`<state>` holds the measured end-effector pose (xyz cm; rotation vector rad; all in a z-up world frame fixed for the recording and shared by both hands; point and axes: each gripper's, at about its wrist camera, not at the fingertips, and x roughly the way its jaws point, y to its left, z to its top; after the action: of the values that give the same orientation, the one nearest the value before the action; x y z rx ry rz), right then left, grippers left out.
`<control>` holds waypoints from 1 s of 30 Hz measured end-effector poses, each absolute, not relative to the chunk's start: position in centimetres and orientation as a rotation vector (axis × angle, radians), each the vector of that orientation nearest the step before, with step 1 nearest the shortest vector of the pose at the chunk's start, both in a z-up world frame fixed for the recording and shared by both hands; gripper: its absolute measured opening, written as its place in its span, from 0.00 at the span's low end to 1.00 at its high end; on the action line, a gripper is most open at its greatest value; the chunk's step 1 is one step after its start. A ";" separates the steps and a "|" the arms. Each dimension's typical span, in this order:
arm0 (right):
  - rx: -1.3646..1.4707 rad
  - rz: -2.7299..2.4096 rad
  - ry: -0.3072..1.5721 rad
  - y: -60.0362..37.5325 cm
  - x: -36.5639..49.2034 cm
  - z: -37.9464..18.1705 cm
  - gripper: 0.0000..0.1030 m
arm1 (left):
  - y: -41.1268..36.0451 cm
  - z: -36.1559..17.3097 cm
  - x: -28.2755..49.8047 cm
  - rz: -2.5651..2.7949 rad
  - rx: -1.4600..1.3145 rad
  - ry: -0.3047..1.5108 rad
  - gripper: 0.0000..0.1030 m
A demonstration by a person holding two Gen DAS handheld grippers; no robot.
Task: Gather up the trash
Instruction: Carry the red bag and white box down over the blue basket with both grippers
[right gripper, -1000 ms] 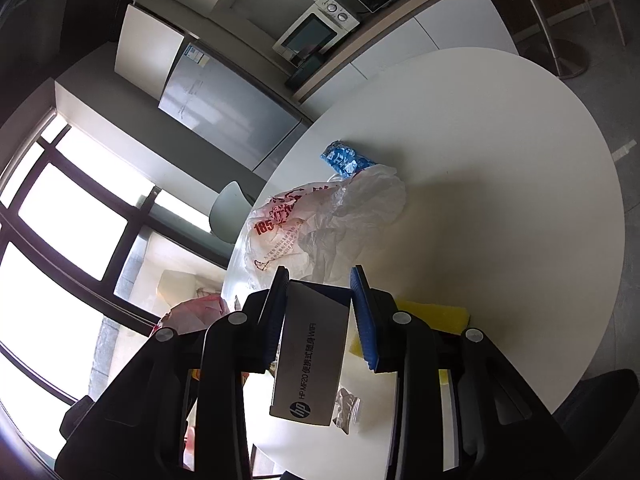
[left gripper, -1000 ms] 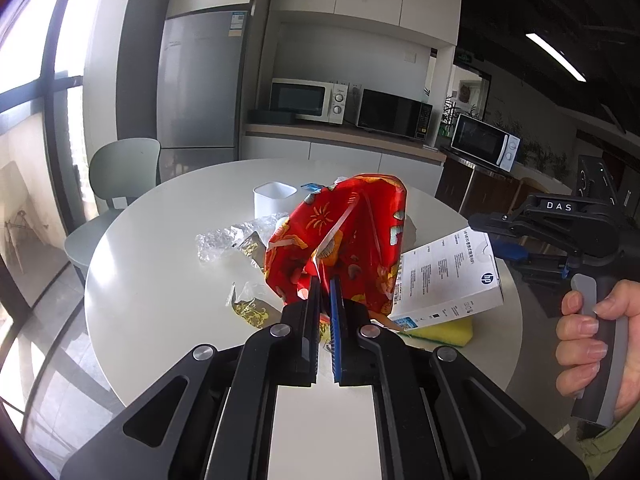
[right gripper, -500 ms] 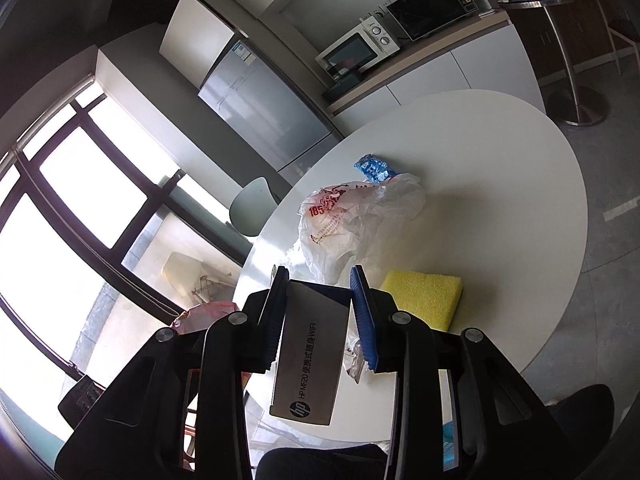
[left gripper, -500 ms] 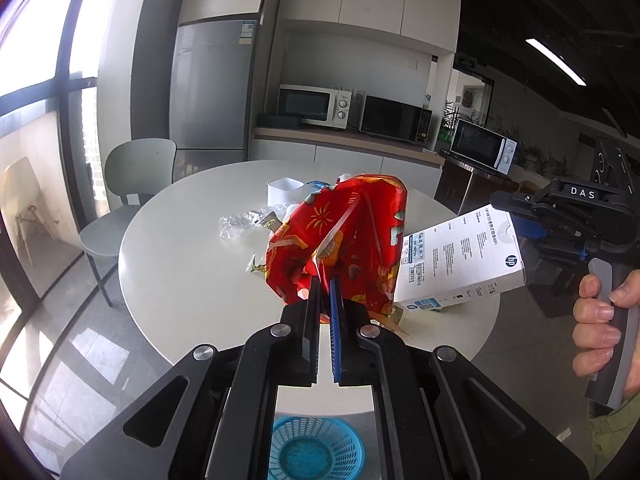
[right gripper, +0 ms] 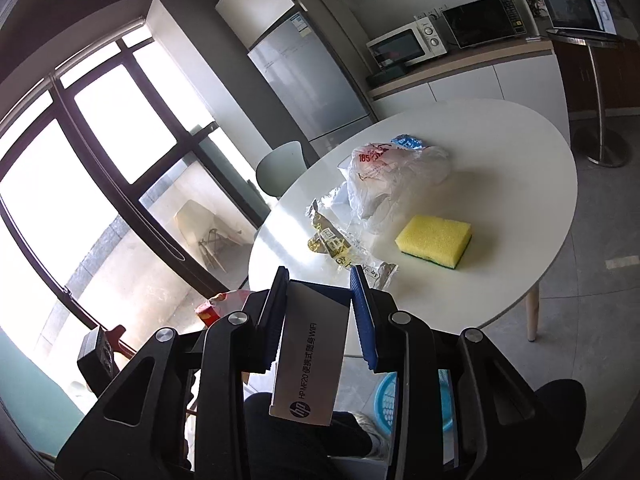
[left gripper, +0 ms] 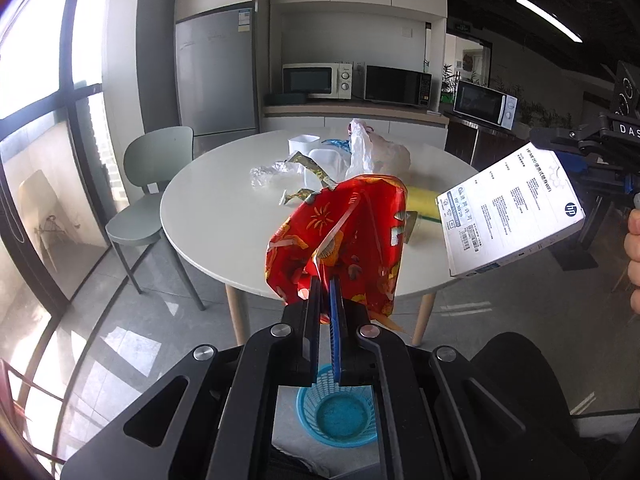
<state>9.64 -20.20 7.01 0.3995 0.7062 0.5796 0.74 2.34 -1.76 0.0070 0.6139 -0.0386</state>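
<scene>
Two tongs are seen. The left tongs (left gripper: 325, 280) are pressed together, pinching one red printed wrapper (left gripper: 340, 240), held off the near edge of the desk (left gripper: 208, 208). The right tongs (right gripper: 320, 276) are clamped on one white HP box (right gripper: 310, 356), also held clear of the desk. One blue basket (left gripper: 338, 416) is seen on the floor below the left tongs. Left on the desk: one yellow sponge (right gripper: 434, 240), one white plastic bag (right gripper: 392, 176), two gold snack wrappers (right gripper: 332, 240), one white cup (left gripper: 303, 145). Three microwaves are counted behind. Compared with a second ago, both items are pulled back from over the desk, and the basket is now fully exposed.
</scene>
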 end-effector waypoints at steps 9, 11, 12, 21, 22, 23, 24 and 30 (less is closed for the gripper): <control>0.205 0.575 0.786 -17.4 5.7 2.8 0.29 | 2.2 -6.7 0.3 -0.047 0.026 0.745 0.03; 0.177 0.574 0.819 -16.9 5.4 1.2 0.29 | 1.9 -8.1 0.4 -0.058 0.027 0.780 0.03; 0.164 0.573 0.834 -16.6 5.2 0.4 0.29 | 2.0 -9.0 0.5 -0.065 0.023 0.800 0.03; 0.084 0.527 0.961 -14.9 6.1 -7.6 0.29 | 2.0 -15.9 2.7 -0.080 -0.009 0.971 0.03; 0.070 0.514 0.969 -14.7 6.5 -8.6 0.29 | 2.0 -16.7 3.1 -0.078 -0.010 0.990 0.03; 0.064 0.503 0.981 -14.6 6.9 -9.6 0.29 | 2.0 -17.6 3.5 -0.079 -0.014 1.009 0.03; 0.061 0.494 0.993 -14.5 7.2 -10.6 0.29 | 2.1 -18.5 3.9 -0.082 -0.023 1.030 0.03; 0.032 0.440 1.053 -13.4 9.2 -16.2 0.29 | 2.0 -23.1 6.1 -0.090 -0.070 1.135 0.03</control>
<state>9.19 -13.44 -16.22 0.0325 1.0526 0.4395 6.14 2.04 -23.06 -0.0702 1.1347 -0.0900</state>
